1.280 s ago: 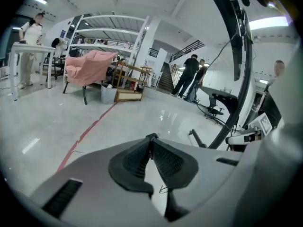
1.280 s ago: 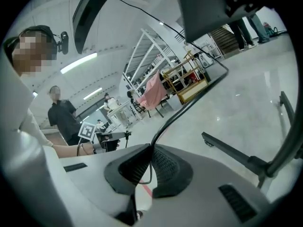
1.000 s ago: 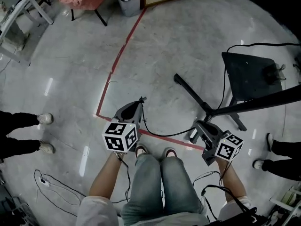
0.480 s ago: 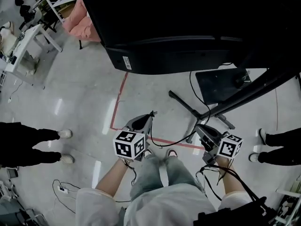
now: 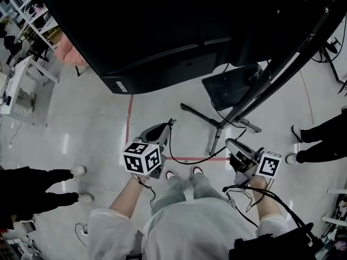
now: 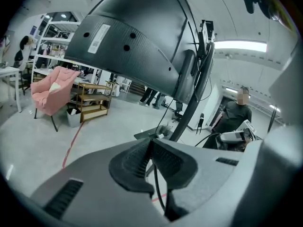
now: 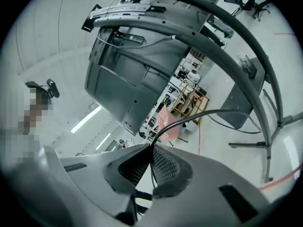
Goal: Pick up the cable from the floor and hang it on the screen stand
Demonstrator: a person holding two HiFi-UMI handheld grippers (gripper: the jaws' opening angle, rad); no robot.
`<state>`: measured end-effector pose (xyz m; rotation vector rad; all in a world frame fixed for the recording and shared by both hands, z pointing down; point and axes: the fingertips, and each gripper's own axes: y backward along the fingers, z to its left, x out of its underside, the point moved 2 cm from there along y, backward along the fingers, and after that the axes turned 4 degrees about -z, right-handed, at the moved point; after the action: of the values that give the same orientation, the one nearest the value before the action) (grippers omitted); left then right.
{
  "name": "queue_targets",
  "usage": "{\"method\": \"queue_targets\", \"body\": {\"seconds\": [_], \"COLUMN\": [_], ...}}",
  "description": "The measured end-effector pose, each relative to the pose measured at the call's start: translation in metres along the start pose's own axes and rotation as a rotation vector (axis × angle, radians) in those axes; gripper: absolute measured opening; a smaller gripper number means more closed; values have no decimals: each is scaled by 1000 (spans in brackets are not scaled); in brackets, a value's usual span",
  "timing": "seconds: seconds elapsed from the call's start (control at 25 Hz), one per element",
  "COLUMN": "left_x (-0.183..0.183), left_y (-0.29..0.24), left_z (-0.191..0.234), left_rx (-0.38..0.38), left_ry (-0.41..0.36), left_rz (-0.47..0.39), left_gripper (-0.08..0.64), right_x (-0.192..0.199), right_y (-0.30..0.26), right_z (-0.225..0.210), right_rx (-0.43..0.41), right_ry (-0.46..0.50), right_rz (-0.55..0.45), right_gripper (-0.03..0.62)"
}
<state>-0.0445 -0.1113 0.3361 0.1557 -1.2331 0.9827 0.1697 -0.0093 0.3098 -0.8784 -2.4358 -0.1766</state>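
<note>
The screen (image 5: 179,31) bears 1 white label (image 5: 121,86), seemingly too blurred to read.

**Desk:** Can any print be read here?

**Photographer:** None. A white label (image 5: 121,86) sticks to the dark back of the screen (image 5: 162,31), its lines too small to make out in either the head view or the left gripper view. The left cube (image 5: 141,157) and the right cube (image 5: 269,165) show black-and-white square patterns, not letters or numbers.

thin black cable (image 7: 181,121), sagging, near screen stand (image 5: 271,75)
</note>
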Motion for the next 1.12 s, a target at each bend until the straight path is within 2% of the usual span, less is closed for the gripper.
{"method": "queue_targets", "body": {"seconds": [0.2,0.28,0.4,0.6,0.76,0.88,1.12], "left_x": [-12,-16,-18,-19,-34,-52,-99], "left_y": [-17,-21,-28,-35,-37,-35,-22], "left_z": [-18,-24,-31,-49,-70,-83,-95], "left_rx": [57,79,110,152,204,252,326], "left_ry": [-1,-8,0,108,223,298,331], "left_rz": [2,10,24,12,-35,-78,-169], "left_gripper": [17,17,15,14,3,3,3], "right_x": [-38,-51,-69,-103,-138,-165,-196], "right_y": [19,22,20,2,-16,-31,-55], "right_z": [36,53,80,127,173,213,283], "right_rx": [18,39,80,157,195,194,131], "right_ry": [72,142,299,513,712,842,964], "right_rz": [-86,-91,-84,-13,-21,-52,-41], "right_gripper": [28,28,28,28,28,28,28]}}
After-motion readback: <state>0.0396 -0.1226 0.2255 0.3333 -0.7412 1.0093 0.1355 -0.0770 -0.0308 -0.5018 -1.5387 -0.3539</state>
